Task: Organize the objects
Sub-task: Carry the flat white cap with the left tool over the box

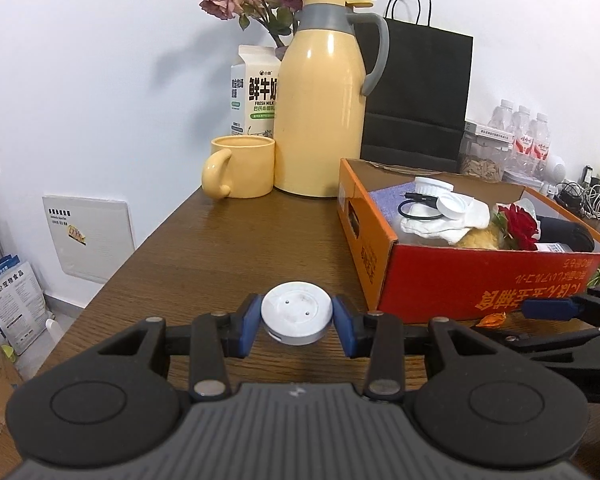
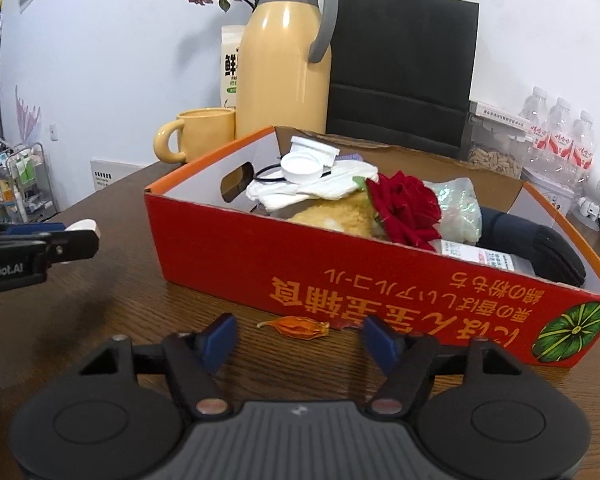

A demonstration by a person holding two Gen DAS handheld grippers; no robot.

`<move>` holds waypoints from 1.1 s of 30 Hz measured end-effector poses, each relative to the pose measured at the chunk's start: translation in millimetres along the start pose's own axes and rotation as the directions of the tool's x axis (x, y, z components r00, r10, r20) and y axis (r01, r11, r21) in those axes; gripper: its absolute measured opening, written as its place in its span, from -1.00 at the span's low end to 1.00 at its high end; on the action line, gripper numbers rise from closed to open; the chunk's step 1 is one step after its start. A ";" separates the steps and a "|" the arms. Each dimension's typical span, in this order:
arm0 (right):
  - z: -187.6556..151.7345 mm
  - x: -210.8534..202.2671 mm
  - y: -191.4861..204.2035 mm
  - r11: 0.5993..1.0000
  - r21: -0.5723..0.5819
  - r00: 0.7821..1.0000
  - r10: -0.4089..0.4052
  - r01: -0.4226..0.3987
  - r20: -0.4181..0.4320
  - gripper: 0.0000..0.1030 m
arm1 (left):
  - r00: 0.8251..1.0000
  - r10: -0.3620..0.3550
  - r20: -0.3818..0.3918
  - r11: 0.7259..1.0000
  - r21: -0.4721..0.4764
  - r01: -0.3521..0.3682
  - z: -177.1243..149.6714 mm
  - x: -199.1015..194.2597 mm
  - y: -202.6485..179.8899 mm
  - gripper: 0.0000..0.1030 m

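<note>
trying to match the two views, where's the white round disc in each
Left wrist: white disc low centre, clamped in the left claw.
Right wrist: only its edge shows at far left, in that claw.
Shared landmark: red box.

a red and orange box (image 2: 340,280) with yellow lettering sits on the dark brown woodgrain table (image 1: 228,240). the flask (image 1: 320,112) is pale yellow with grey trim, the mug (image 1: 240,168) yellow, the bag (image 1: 420,88) black.
</note>
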State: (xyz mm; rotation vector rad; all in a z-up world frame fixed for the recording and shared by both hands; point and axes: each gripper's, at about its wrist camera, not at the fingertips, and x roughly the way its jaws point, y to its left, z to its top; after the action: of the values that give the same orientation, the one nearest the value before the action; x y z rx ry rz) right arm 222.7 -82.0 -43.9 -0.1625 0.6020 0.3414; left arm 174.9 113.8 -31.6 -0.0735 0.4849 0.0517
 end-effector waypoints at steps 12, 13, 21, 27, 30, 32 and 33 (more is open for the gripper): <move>1.7 3.6 5.1 1.000 -0.005 1.000 -0.002 0.002 -0.012 -0.27 | 1.000 0.004 -0.002 1.000 -0.003 -0.004 -1.1 0.4 0.1 -0.21; 1.6 3.4 4.5 1.000 -0.002 1.000 -0.001 0.001 -0.011 -0.27 | 1.000 0.005 -0.001 1.000 -0.003 -0.005 -1.1 0.3 0.0 -0.21; -1.2 -7.8 3.5 1.000 0.003 0.999 0.013 -0.013 0.032 -0.27 | 1.000 0.017 0.001 1.000 -0.001 -0.017 -2.0 -0.5 -0.5 -0.22; -2.9 -22.5 -1.1 0.999 0.018 0.997 0.035 -0.036 0.066 -0.27 | 0.999 0.039 0.018 0.999 0.015 -0.039 -3.6 -5.2 -6.0 -0.21; -3.7 -31.8 -6.2 0.998 0.029 0.995 0.045 -0.048 0.085 -0.27 | 0.999 0.051 0.020 0.998 0.026 -0.051 -3.7 -8.0 -12.6 -0.22; -3.6 -38.6 -10.8 0.998 0.036 0.994 0.047 -0.051 0.103 -0.27 | 0.998 0.058 0.024 0.998 0.031 -0.059 -1.8 -9.7 -17.4 -0.21; -3.0 -41.9 -12.8 0.998 0.038 0.993 0.047 -0.052 0.112 -0.27 | 0.998 0.053 0.027 0.998 0.029 -0.053 -0.4 -10.8 -19.4 -0.21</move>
State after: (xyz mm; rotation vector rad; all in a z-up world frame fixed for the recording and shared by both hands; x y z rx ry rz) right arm 193.4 -105.9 -21.4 -0.0887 0.5034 0.3834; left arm 166.5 94.1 -25.7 -0.0304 0.4614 0.0972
